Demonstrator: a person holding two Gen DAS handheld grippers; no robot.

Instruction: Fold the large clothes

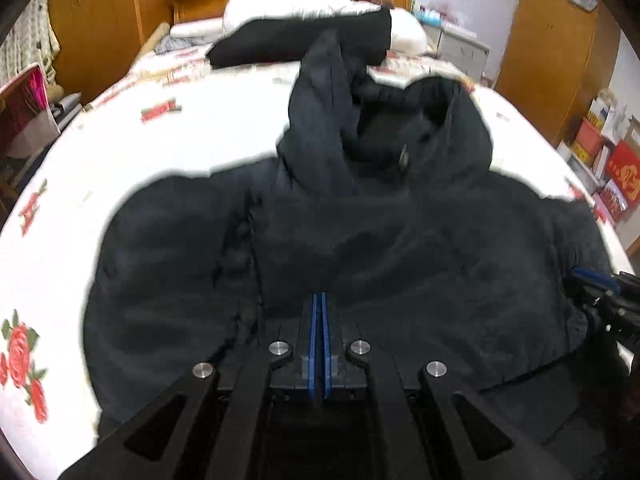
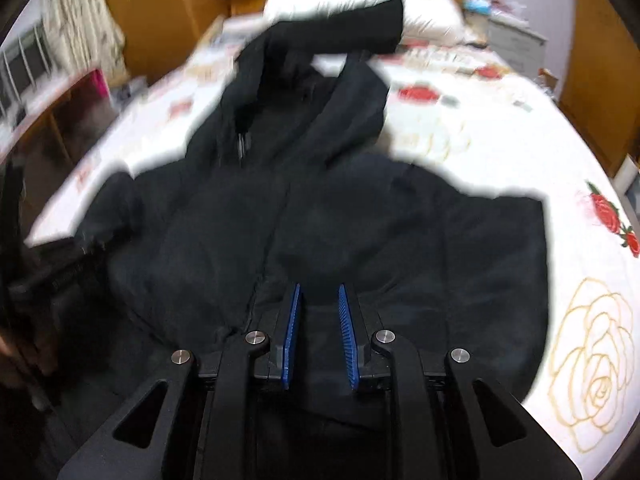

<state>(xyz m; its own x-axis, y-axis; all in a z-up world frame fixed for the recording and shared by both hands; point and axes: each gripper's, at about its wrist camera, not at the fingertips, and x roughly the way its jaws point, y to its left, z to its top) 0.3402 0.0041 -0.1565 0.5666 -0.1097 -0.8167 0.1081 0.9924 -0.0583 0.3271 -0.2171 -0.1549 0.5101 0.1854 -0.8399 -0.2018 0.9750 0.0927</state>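
A large black hooded jacket (image 1: 360,240) lies spread on the bed, hood toward the headboard, one sleeve (image 1: 304,36) stretched toward the pillows. It also shows in the right wrist view (image 2: 320,220). My left gripper (image 1: 319,300) is over the jacket's lower part with its blue pads pressed together; no cloth shows between them. My right gripper (image 2: 319,292) is open above the jacket's hem, with nothing between its blue pads (image 2: 347,320). The right gripper also shows at the right edge of the left wrist view (image 1: 600,296).
The bed has a white sheet (image 1: 120,140) printed with red roses. White pillows (image 1: 304,4) lie at the wooden headboard. Wooden wardrobes (image 1: 548,40) stand at both sides. Boxes and books (image 1: 608,160) sit on the floor at the right. A desk (image 2: 52,120) is at the left.
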